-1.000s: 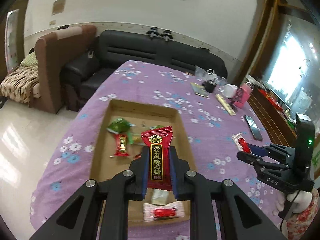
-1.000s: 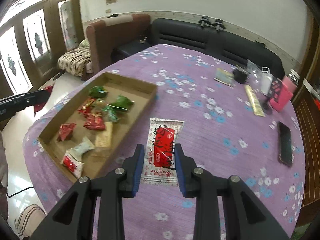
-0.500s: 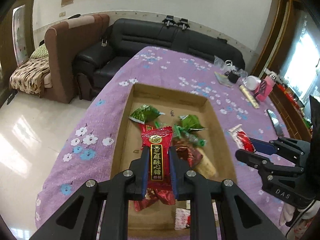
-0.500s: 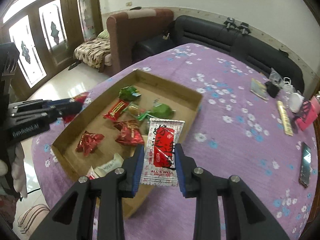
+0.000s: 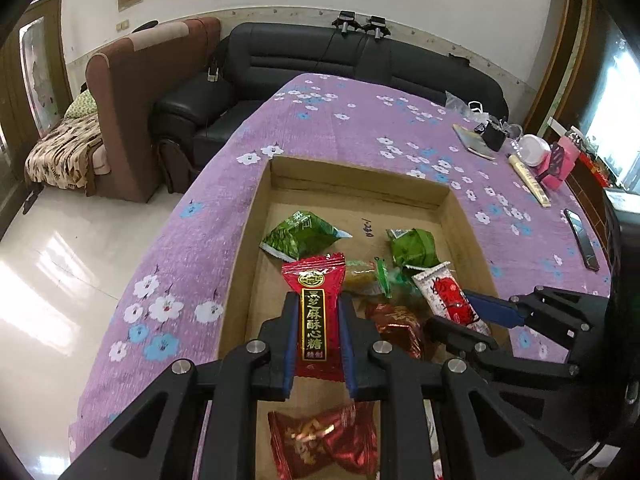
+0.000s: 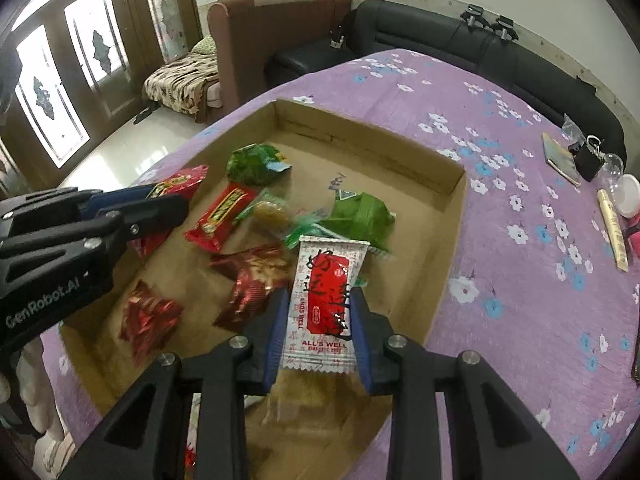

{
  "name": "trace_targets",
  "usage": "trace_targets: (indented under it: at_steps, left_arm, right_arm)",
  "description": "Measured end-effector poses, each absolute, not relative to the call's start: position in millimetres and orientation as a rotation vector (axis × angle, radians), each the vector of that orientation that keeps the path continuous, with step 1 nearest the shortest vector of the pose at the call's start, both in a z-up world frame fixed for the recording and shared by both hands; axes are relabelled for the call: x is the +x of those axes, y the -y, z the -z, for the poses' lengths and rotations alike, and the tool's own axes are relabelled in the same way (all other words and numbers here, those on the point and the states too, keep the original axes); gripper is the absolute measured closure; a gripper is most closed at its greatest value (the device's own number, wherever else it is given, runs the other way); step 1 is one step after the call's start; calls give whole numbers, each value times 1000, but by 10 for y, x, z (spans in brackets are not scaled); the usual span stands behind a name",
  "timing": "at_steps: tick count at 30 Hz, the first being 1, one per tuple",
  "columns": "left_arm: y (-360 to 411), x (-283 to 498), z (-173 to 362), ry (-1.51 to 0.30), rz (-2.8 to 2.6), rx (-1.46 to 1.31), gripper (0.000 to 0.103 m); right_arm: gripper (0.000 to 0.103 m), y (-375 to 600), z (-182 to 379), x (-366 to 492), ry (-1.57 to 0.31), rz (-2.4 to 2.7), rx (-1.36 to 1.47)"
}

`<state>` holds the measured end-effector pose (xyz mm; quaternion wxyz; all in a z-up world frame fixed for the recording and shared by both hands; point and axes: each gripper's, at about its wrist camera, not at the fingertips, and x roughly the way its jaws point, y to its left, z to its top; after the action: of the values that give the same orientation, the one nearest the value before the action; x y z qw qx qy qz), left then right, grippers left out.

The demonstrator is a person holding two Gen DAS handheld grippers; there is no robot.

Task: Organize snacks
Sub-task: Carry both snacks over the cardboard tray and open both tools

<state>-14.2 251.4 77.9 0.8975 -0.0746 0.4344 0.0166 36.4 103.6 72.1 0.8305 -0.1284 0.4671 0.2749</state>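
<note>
A shallow cardboard tray [image 5: 352, 178] [image 6: 456, 200] lies on the purple flowered tablecloth and holds several wrapped snacks, green and red. My left gripper [image 5: 318, 316] is shut on a red candy packet with gold lettering [image 5: 314, 308], held above the tray's near left part. My right gripper [image 6: 318, 320] is shut on a white and red snack packet [image 6: 326, 300] over the tray's near right part. From the left wrist view the right gripper [image 5: 460, 310] comes in at the right with its packet [image 5: 448, 296]. The left gripper [image 6: 168, 204] enters the right wrist view at the left.
At the table's far right lie a phone [image 5: 582, 238], a long yellow box [image 5: 530, 182], a pink item [image 5: 560, 162], a white cup [image 6: 628, 200] and a small booklet [image 6: 560, 158]. A black sofa [image 5: 360, 60] and a brown armchair [image 5: 140, 92] stand beyond the table.
Both grippers have moved down and over the tray with their packets still gripped. The right one came across from above the bare tablecloth beside the tray.
</note>
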Motion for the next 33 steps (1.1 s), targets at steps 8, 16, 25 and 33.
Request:
trace_targets:
  at_steps: [8, 16, 25, 33]
  left_arm:
    - [-2559, -31, -699, -923, -63, -140, 85]
    - [-2524, -94, -593, -942, -80, -127, 85]
    - [-2448, -280, -574, -908, -131, -62, 84]
    - [-2446, -384, -594, -882, -160, -44, 84]
  right_arm:
    - [73, -1050, -691, 622, -1002, -553, -249]
    - [73, -1041, -632, 609, -1020, -567, -222]
    - [73, -1041, -609, 426, -1023, -591, -231]
    - [73, -1070, -616, 304, -1014, -603, -243]
